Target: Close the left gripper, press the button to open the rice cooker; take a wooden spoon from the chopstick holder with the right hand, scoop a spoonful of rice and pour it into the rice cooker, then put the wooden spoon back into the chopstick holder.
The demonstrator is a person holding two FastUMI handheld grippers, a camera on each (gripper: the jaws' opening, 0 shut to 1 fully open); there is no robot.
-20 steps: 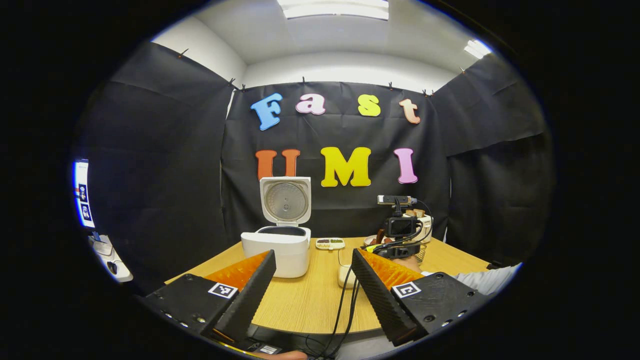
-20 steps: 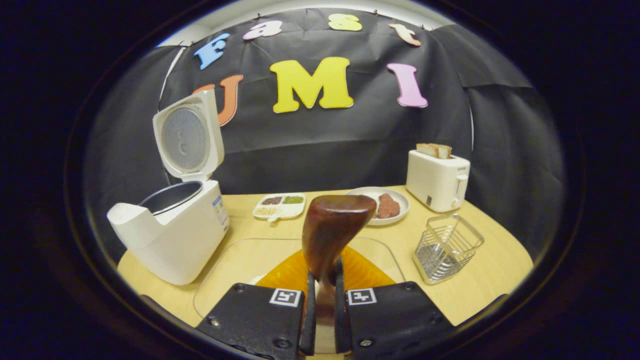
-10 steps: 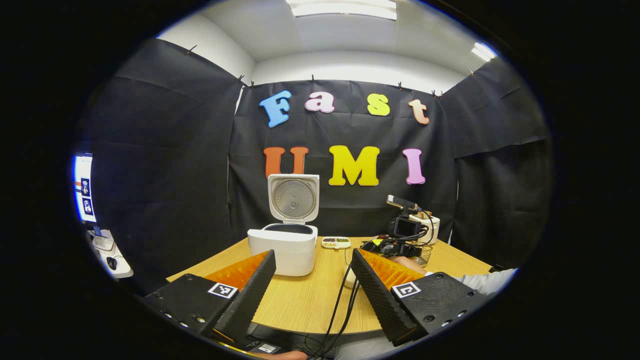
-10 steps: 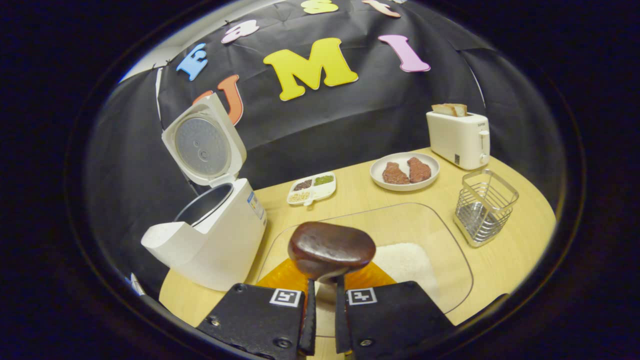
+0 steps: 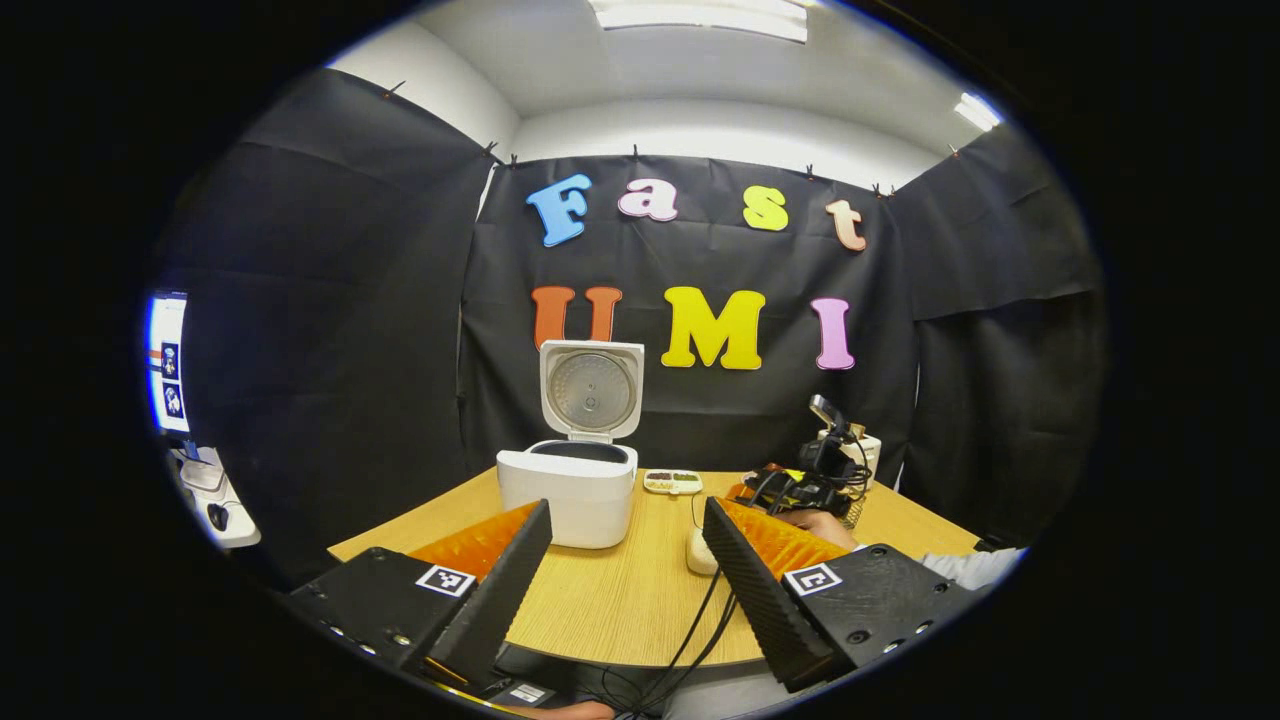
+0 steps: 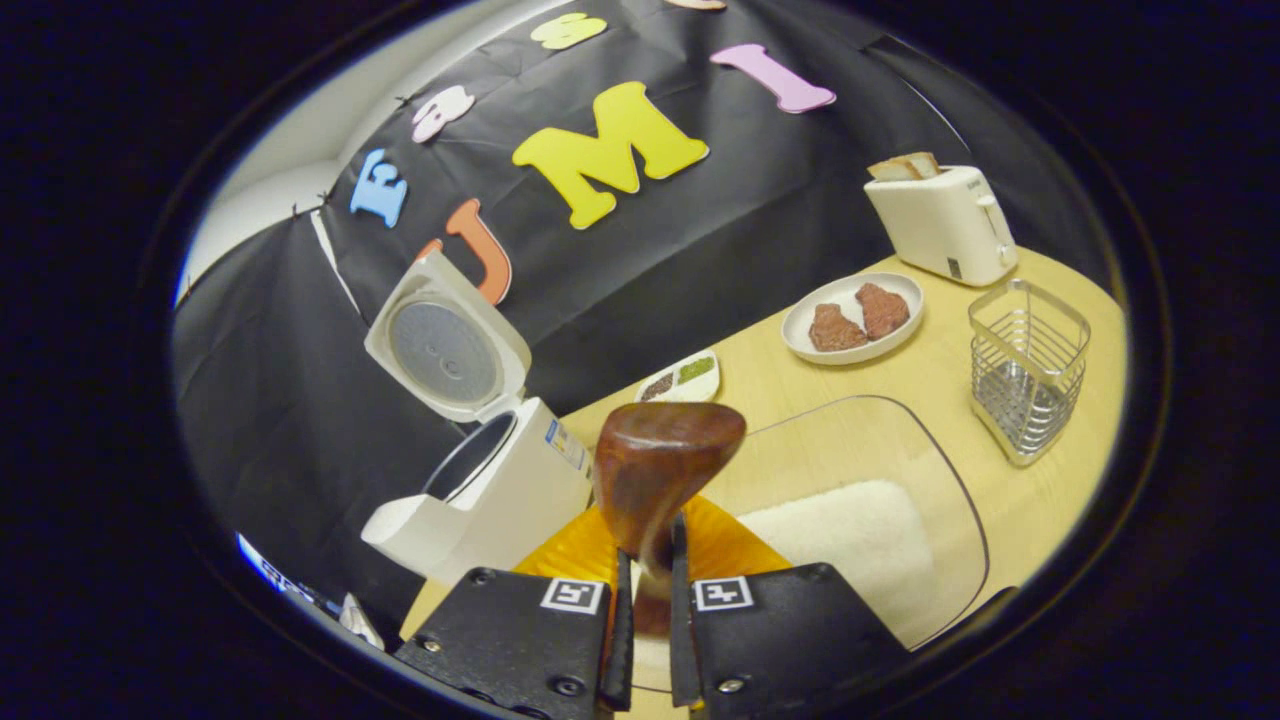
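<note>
Rice (image 6: 840,540) lies as a flat white heap in a clear glass tray (image 6: 940,450) on the round light wooden table (image 6: 1050,500), just in front of the right gripper (image 6: 647,625). That gripper's two fingers are clenched on the handle of a dark brown wooden spoon (image 6: 660,470), whose bowl stands up above the fingers, over the near left part of the tray. The white rice cooker (image 6: 500,490) sits to the left of the tray with its lid (image 6: 447,350) raised and its dark inner pot showing. The wire-mesh metal chopstick holder (image 6: 1025,370) stands at the right of the table, beside the tray's far right corner. Behind it are a white plate with two brown patties (image 6: 850,320) and a cream toaster (image 6: 940,225) with bread slices; a small divided dish of grains (image 6: 680,378) lies between plate and cooker. In the left gripper view, the left gripper (image 5: 625,570) hangs near the table's front edge, fingers spread apart and empty, with the open cooker (image 5: 568,490) ahead of it.
</note>
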